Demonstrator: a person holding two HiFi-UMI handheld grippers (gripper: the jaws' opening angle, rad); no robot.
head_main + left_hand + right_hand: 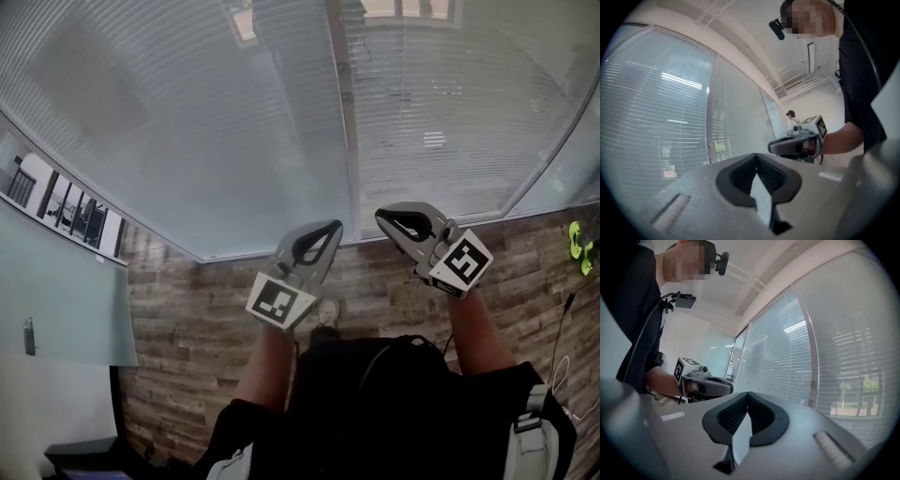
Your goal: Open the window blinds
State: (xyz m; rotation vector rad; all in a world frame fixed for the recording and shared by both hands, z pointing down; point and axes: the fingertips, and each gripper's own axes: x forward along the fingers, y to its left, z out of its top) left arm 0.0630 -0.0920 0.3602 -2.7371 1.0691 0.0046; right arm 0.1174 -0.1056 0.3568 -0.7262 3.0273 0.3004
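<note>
Head view. The left gripper (330, 226) has its jaws together on nothing, tips aimed toward 1 o'clock. The right gripper (381, 215) is likewise closed and empty, tips aimed toward 10 o'clock. The two sets of tips stand near each other, apart, each with its marker cube (281, 302) at the wrist end. Neither touches the blinds (234, 122), which fill the field from 9 through 12 to 3 o'clock beyond the tips. The blinds' lower edge meets the wood-plank floor (187, 319) just beyond the jaws. A vertical window post (343, 122) splits the blinds into two panels at 12 o'clock. A yellow-green object (581, 246) lies on the floor at 3 o'clock; what it is cannot be told.

Left gripper view. The closed tips (756, 154) sit at 6 o'clock, the other gripper at 3 o'clock, the blinds from 9 to 12 o'clock. Only here and in the right gripper view do trees (668, 159) show through the slats.

Right gripper view. The closed tips (747, 393) sit at 6 o'clock, the other gripper at 9 o'clock, the blinds from 12 to 3 o'clock.

Orientation. The slats lie level, long axis along the window wall; the panels hang upright. Only the head view shows their foot at the floor.
</note>
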